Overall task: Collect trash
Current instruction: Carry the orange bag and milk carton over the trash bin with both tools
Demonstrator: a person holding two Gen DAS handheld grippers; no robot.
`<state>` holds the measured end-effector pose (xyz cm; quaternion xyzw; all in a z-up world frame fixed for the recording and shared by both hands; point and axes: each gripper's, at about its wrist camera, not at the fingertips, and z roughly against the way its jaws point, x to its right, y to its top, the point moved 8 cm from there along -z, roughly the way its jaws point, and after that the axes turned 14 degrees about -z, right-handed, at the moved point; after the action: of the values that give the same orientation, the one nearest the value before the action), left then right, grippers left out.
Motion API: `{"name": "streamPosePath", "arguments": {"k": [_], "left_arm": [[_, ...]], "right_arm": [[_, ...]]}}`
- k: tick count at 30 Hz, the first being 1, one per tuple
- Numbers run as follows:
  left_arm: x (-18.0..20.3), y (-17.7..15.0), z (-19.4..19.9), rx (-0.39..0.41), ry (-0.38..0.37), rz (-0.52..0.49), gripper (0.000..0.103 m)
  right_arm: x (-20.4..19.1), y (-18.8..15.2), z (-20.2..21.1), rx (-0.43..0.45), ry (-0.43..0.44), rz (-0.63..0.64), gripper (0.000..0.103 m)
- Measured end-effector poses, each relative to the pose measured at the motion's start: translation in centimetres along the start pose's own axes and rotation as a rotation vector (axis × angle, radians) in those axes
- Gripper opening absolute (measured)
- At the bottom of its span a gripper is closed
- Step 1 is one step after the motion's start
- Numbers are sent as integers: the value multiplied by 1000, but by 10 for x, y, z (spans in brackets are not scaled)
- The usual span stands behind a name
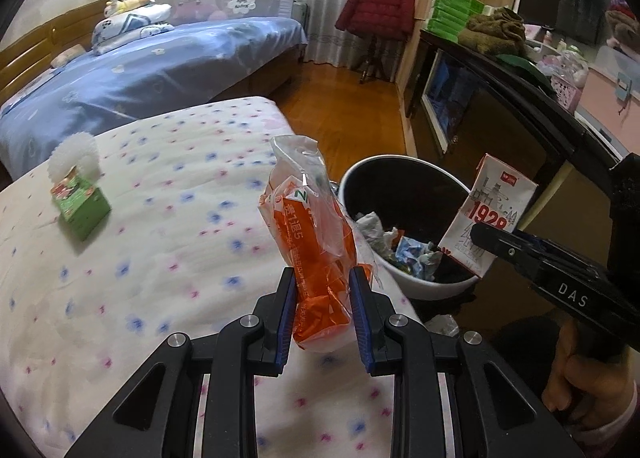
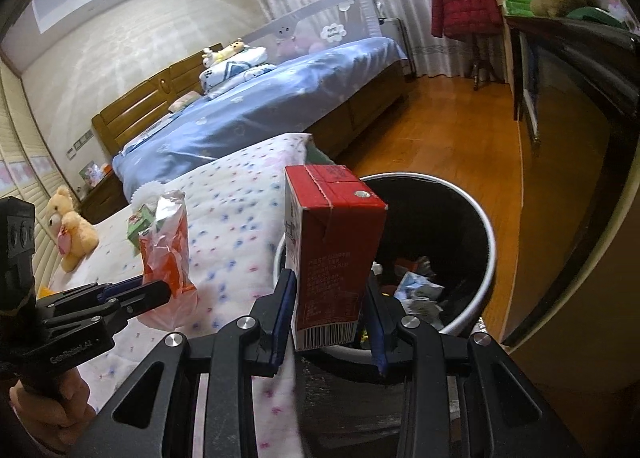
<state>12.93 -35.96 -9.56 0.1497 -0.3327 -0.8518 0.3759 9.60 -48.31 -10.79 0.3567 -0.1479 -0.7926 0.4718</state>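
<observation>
grippers: 2, left gripper (image 1: 322,300) & right gripper (image 2: 330,316) | orange wrapper (image 1: 308,234): 1 | milk carton (image 2: 330,254): 1 | trash bin (image 2: 486,278): 1 | tissue box (image 1: 80,205): 1 | teddy bear (image 2: 72,230): 1 | red jacket (image 1: 378,3): 1 | beds: 2

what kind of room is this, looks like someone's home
Most likely a home bedroom. A bed with blue bedding and a wooden headboard stands behind the floral mattress, a red coat hangs on a stand by the curtains, and a teddy bear sits nearby.
</observation>
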Motion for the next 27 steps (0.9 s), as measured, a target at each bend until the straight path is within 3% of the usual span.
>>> {"name": "streamPosePath", "arguments": {"k": [27], "left_arm": [[34,35,-46,-36,-26,-75,25]], "right_arm": [[49,24,-15,-17,-73,-57,33]]}}
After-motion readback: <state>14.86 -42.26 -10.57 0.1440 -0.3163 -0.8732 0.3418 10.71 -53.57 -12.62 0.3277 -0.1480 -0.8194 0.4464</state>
